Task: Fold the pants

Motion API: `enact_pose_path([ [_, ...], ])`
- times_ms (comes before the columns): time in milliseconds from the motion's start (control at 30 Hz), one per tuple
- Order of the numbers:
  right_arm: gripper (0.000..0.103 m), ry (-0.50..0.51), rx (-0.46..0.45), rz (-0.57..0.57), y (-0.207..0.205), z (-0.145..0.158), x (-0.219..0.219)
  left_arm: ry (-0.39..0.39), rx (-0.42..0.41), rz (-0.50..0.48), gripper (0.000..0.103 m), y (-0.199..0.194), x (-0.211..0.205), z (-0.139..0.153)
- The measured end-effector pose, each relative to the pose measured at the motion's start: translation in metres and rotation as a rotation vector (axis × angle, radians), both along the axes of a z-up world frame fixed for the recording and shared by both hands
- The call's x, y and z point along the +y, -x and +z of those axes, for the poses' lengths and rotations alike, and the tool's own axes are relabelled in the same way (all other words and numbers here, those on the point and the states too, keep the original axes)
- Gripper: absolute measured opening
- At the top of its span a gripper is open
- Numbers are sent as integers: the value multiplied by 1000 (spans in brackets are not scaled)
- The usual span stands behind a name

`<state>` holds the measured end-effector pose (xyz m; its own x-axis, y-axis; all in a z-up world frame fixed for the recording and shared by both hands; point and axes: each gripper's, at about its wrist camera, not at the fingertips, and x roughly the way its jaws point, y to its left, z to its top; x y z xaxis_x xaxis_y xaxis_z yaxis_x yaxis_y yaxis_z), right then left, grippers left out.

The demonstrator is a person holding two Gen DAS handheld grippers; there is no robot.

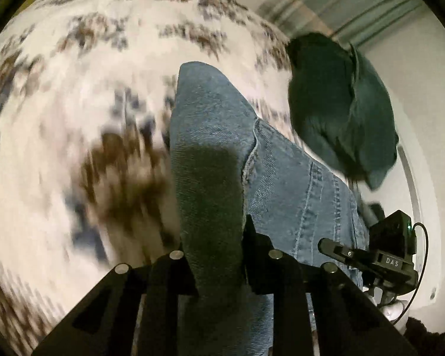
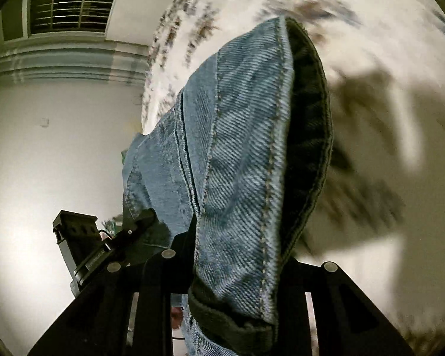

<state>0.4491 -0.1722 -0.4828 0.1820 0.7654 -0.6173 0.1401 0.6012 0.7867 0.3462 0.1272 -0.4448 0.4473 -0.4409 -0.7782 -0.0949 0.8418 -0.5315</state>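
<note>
While both grippers are clamped on the jeans (image 1: 281,184), the left gripper (image 1: 219,249) and right gripper (image 2: 240,270) hold them in the air above the patterned bed (image 1: 74,103), beside a dark pillow (image 1: 335,103); no finished fold shows, so most folding seems left.

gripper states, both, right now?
Left gripper: shut on the jeans.
Right gripper: shut on the jeans, at another spot.
</note>
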Motion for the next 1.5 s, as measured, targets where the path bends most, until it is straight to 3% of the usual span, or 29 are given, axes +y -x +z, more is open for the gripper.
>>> enact_pose_path([
  [200,27,-12,-25,-32,-150,-21,85,-1,-24,-4,18,-131,77,-15],
  [300,29,-5,0,-18,-226,-61,136,-5,-4,-7,20,-187,110,-42],
  [367,39,63,59,-11,-260,-88,147,-33,51,-20,26,-216,128,-70],
  [467,56,227,142,13,-286,-122,160,-139,198,-12,37,-240,146,-119],
  [500,67,255,137,22,-284,-126,160,-121,212,-11,43,-237,152,-128],
  [600,72,345,95,27,-283,-116,167,-121,175,-6,56,-224,157,-124],
  [700,76,488,66,38,-265,-102,167,-191,165,-11,57,-209,152,-117],
  [767,83,605,20,55,-239,-86,158,-276,164,-13,60,-205,145,-107],
  [867,103,754,-70,82,-201,-56,142,-484,152,-22,80,-200,126,-84],
  [933,103,827,-126,80,-184,-31,145,-556,127,-22,93,-188,114,-67],
  [1100,103,901,-186,44,-138,21,147,-626,61,-8,94,-154,89,-23],
  [1500,103,933,-332,-5,-18,164,120,-635,-55,61,94,-57,52,96],
])
